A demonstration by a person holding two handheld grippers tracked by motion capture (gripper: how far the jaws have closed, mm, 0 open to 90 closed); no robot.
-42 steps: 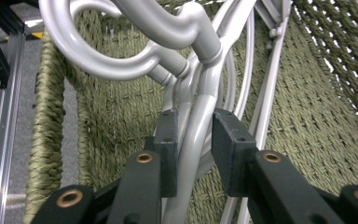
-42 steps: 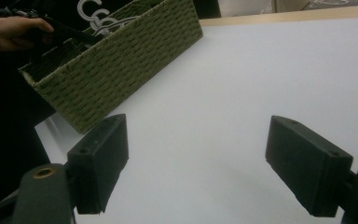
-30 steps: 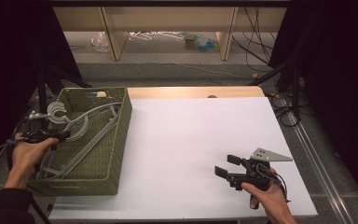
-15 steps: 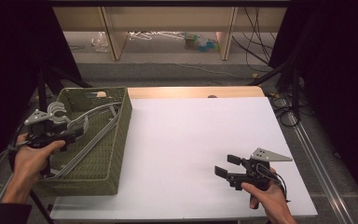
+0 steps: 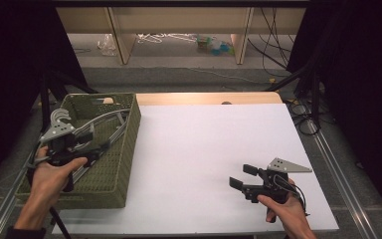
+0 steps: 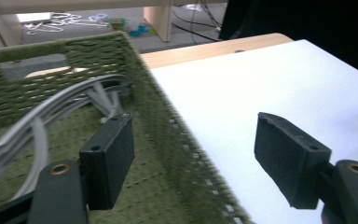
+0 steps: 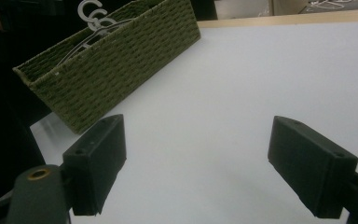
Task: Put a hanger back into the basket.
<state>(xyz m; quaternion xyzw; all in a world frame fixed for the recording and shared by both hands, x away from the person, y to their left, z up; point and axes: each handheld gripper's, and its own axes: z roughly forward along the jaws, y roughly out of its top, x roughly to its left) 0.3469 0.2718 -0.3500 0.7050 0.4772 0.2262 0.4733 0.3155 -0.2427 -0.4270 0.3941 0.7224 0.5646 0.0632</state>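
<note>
Over the green woven basket (image 5: 122, 149) at nine o'clock on the white table (image 5: 214, 149), the left gripper (image 5: 99, 142) hovers, jaws spread and empty, straddling the basket's right wall above grey plastic hangers (image 5: 87, 124). Right gripper (image 5: 243, 177), at five o'clock, is spread wide, empty.

Each black hand-held gripper (image 5: 244, 177) carries blocky jaws, brass-ringed pivots.

One green woven rectangular basket (image 5: 114, 164) sits at the left edge of the white surface (image 5: 214, 149). Inside the basket lie several grey plastic clothes hangers (image 5: 97, 124), overlapping too much to count exactly. Two black two-jawed tools: one (image 5: 87, 144) over the basket, one (image 5: 242, 176) well right of it.
</note>
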